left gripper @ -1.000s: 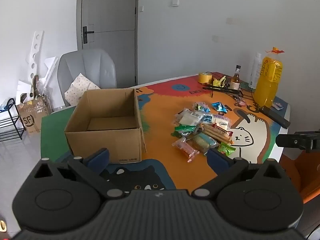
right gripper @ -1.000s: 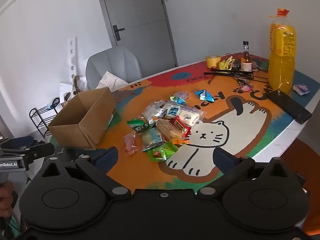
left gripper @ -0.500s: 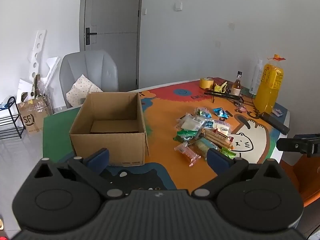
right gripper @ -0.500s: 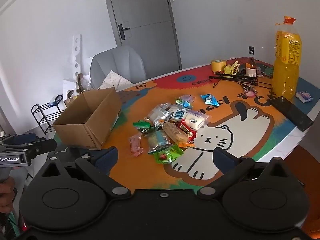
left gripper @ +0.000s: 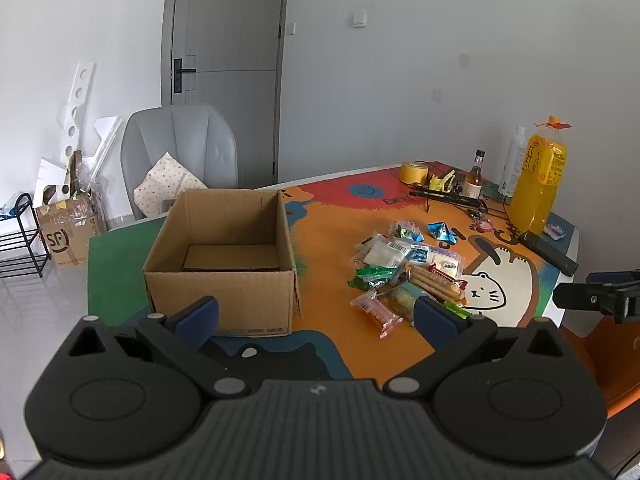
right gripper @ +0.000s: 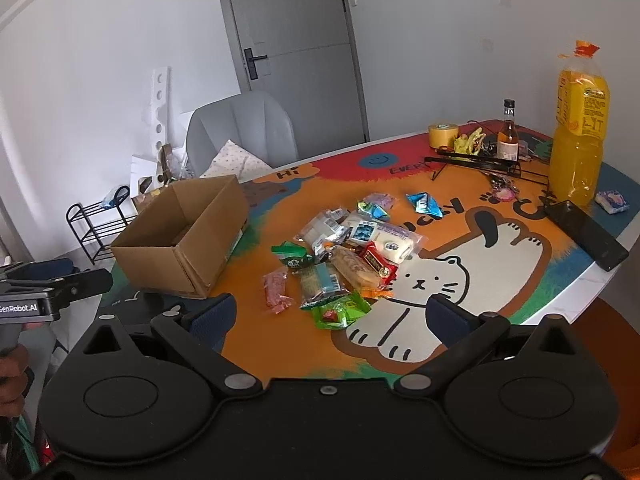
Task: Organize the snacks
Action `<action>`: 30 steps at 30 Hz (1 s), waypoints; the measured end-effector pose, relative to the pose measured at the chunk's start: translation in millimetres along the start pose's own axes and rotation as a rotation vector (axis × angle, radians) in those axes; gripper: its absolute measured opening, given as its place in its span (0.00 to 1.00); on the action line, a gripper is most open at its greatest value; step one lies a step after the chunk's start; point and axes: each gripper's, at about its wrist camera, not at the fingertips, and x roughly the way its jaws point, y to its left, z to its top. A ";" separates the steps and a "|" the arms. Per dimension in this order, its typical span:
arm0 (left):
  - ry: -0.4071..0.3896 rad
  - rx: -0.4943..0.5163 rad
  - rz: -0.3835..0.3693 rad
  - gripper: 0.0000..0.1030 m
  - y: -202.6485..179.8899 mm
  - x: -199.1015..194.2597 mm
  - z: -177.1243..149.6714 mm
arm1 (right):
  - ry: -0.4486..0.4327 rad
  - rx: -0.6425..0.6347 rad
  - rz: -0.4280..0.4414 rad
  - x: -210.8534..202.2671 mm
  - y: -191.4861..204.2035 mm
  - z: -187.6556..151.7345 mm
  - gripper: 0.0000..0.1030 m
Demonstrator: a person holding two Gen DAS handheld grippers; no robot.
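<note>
While both tools, left (left gripper: 316, 314) and right (right gripper: 330, 314), hang wide and empty, the snack pile (right gripper: 344, 256) lies mid-counter (right gripper: 532, 304) beside the open cardboard box (left gripper: 224, 260). An orange drink bottle (right gripper: 578, 140) stands behind; wrapper labels are unreadable.

Cardboard box (left gripper: 219, 264): brown, open-topped, upright, nothing visible inside from my view, standing at the left end of the table mat. Snack packets (right gripper: 346, 252): a loose overlapping heap right of the box and apart from it, with a pink packet (right gripper: 276, 292) and green packet (right gripper: 340, 311) at my near edge. One blue wrapper (right gripper: 425, 204) lies just beyond the heap.
</note>
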 end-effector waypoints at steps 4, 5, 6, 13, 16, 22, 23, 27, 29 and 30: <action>-0.006 -0.007 0.006 1.00 2.6 -1.0 -0.1 | 0.002 -0.008 0.008 -0.7 1.5 0.3 1.00; -0.007 -0.011 0.005 1.00 4.2 -1.9 -0.4 | 0.001 -0.009 0.007 -1.0 1.6 0.2 1.00; -0.008 -0.012 0.005 1.00 5.0 -2.1 -0.6 | 0.001 -0.010 0.006 -0.8 1.7 0.4 1.00; -0.011 -0.018 0.012 1.00 9.2 -3.6 -3.3 | -0.001 -0.009 0.000 -1.3 1.0 -0.5 1.00; -0.016 -0.020 0.013 1.00 10.5 -4.5 -3.3 | -0.004 -0.013 -0.002 -2.3 1.4 -0.3 1.00; -0.015 -0.012 0.011 1.00 8.5 -4.5 -3.6 | -0.005 -0.011 0.001 -2.7 0.7 -0.4 1.00; -0.015 -0.010 0.010 1.00 8.2 -4.6 -3.7 | -0.005 -0.009 0.004 -3.0 0.5 -0.4 1.00; -0.012 -0.006 0.009 1.00 7.7 -4.2 -4.5 | -0.005 -0.010 0.003 -3.8 -0.3 0.1 1.00; -0.010 -0.006 0.001 1.00 7.4 -4.2 -4.8 | -0.004 -0.010 0.003 -3.7 -0.4 0.2 1.00; -0.010 -0.003 0.000 1.00 6.7 -4.2 -5.0 | -0.004 -0.009 0.003 -3.7 -0.2 0.0 1.00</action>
